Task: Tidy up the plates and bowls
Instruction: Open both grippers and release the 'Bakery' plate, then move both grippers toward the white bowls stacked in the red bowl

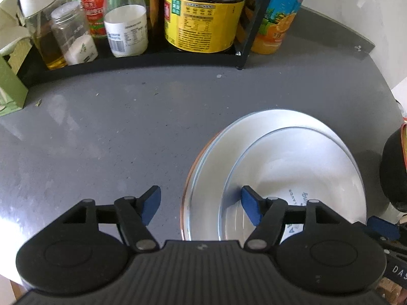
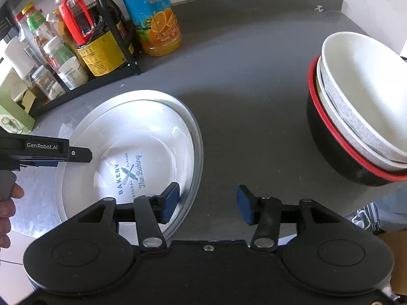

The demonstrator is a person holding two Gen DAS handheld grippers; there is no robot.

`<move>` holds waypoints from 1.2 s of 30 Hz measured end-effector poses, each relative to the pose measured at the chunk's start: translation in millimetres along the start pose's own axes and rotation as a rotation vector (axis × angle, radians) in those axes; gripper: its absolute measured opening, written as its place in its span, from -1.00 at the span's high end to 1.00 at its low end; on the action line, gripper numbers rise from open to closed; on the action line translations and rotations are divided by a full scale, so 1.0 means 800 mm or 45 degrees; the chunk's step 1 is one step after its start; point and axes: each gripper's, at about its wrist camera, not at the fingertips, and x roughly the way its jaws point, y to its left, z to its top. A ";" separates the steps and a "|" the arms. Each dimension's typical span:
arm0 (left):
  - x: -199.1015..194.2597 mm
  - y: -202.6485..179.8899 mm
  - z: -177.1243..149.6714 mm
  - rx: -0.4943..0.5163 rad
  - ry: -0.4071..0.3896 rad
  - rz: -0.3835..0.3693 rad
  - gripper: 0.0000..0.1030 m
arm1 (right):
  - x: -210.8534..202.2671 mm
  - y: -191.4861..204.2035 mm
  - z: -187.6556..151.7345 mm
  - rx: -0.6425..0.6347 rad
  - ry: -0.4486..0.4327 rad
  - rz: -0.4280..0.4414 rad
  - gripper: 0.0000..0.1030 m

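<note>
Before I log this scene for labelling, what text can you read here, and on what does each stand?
"BAKERY", "NATURAL FLAVOR", "The Baking": printed inside the white plate.
"GenRobot.AI": on the left gripper body.
"大果": top of the orange juice bottle label; the rest is cut off.
"DAS": partial, on the right gripper body.
Soy sauce bottle label and white jar label: too small to read.

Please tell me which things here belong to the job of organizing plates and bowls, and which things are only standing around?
Belong to the job:
stack of plates
stack of bowls
left tongs and right tongs, both open

Only standing around:
orange juice bottle
soy sauce bottle
rack of jars
green box
</note>
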 end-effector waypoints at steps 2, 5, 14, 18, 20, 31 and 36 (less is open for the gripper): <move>0.000 -0.002 0.000 0.033 -0.014 0.006 -0.36 | 0.001 0.001 0.000 0.005 0.003 -0.001 0.05; 0.000 0.000 -0.002 0.055 -0.027 0.004 -0.38 | 0.003 0.002 0.000 0.011 0.008 -0.005 0.05; 0.004 0.005 0.004 0.062 -0.040 0.012 -0.38 | 0.003 0.004 0.003 0.015 0.017 0.004 0.05; 0.000 0.005 0.006 0.067 -0.041 0.050 -0.38 | -0.002 0.004 0.008 0.019 0.007 0.008 0.00; -0.006 0.007 0.011 0.043 -0.044 0.058 -0.37 | -0.009 0.000 0.012 0.030 -0.001 0.019 0.00; -0.048 -0.030 0.036 0.030 -0.068 -0.094 -0.38 | -0.055 -0.028 0.028 0.113 -0.089 0.094 -0.08; -0.061 -0.067 0.048 0.052 -0.085 -0.145 -0.43 | -0.076 -0.044 0.030 0.139 -0.126 0.109 -0.24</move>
